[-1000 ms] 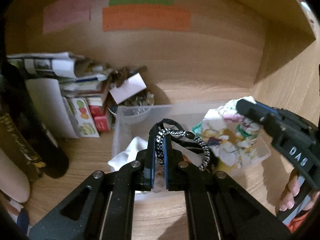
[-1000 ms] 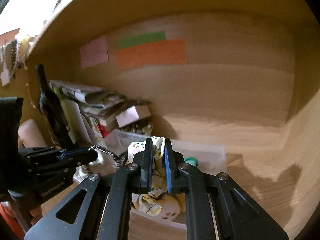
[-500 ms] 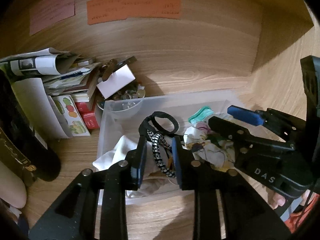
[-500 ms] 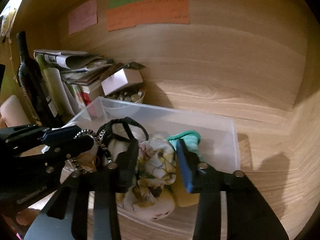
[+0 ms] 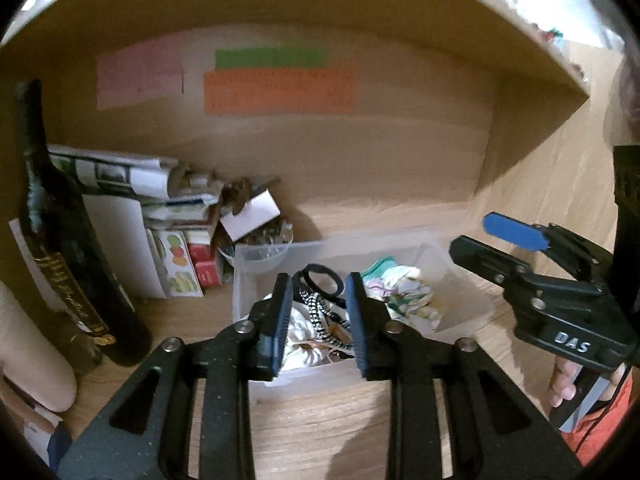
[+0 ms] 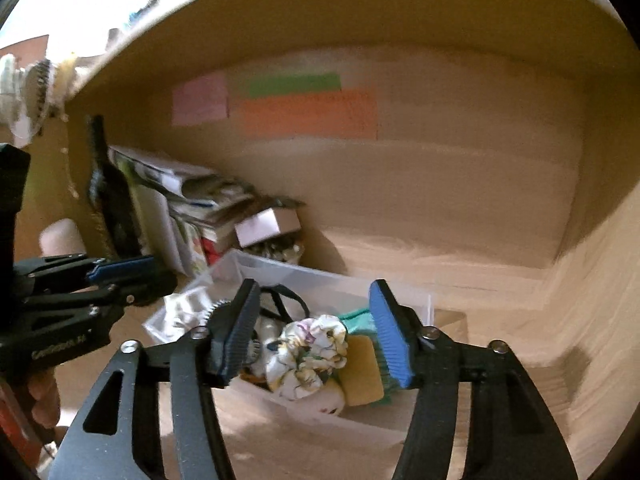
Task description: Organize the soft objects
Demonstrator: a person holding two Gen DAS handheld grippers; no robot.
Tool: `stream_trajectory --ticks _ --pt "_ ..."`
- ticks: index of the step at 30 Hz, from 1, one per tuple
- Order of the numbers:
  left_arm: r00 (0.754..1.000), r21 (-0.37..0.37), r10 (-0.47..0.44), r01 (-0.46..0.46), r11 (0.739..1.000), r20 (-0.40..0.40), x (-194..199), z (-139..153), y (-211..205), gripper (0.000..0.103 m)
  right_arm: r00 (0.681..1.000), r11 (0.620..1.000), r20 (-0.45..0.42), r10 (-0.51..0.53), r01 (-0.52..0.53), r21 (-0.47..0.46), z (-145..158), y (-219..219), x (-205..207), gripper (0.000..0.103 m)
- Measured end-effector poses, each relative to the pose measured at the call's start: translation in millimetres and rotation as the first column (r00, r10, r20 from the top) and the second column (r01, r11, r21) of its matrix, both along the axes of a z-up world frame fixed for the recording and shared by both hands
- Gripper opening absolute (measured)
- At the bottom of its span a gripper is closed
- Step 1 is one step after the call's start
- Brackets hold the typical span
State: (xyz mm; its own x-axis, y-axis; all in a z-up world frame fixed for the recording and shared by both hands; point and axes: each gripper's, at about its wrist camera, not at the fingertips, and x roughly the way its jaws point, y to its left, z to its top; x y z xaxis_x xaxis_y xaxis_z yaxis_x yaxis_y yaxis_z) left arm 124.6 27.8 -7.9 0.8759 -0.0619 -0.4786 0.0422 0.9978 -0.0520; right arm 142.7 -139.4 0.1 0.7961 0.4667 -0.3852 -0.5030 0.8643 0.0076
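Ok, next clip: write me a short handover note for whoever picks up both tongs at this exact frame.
Left tongs: open, empty, above the near edge of the clear plastic bin.
Right tongs: open wide, empty, also over the bin.
In the bin: black-and-white braided cord with a black elastic loop, floral fabric piece, white cloth, teal cloth, yellow sponge-like pad.
Done: cord and floral fabric both lie in the bin, nothing gripped.
Left: no other loose soft item shows on the shelf; check outside these views before stopping.
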Motion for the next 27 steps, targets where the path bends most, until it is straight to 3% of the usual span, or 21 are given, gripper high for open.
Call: stream_trajectory --ticks 6,7,9,13,15,18,27 --pt "0.995 -0.002 0.005 -0.005 1.0 0.102 -34 14 -3 0.06 0.997 0.999 0.075 0.004 -0.007 0.039 16 -12 -35 0.077" --pt "0.993 -0.004 0.007 -0.006 1.0 0.115 -39 15 -3 0.063 0.996 0.999 0.084 0.003 -0.007 0.045 18 -14 -40 0.084" --pt "0.989 -0.008 0.014 -0.013 1.0 0.146 -50 17 -4 0.075 0.995 0.998 0.099 -0.004 -0.002 0.059 19 -17 -48 0.089" --pt "0.982 -0.004 0.023 -0.023 1.0 0.186 -65 19 -4 0.088 0.995 0.996 0.102 -0.005 -0.004 0.094 18 -24 -58 0.103" --pt "0.98 0.0 0.025 -0.026 1.0 0.195 -71 18 -6 0.094 0.994 0.994 0.104 -0.011 0.0 0.107 16 -27 -63 0.103" --pt "0.978 0.004 0.029 -0.031 1.0 0.208 -81 17 -8 0.1 0.993 0.994 0.113 -0.022 0.01 0.106 14 -28 -69 0.103" --pt "0.978 -0.001 0.013 -0.013 1.0 0.21 -94 13 -14 0.102 0.992 0.994 0.126 -0.03 0.016 0.111 8 -28 -86 0.103"
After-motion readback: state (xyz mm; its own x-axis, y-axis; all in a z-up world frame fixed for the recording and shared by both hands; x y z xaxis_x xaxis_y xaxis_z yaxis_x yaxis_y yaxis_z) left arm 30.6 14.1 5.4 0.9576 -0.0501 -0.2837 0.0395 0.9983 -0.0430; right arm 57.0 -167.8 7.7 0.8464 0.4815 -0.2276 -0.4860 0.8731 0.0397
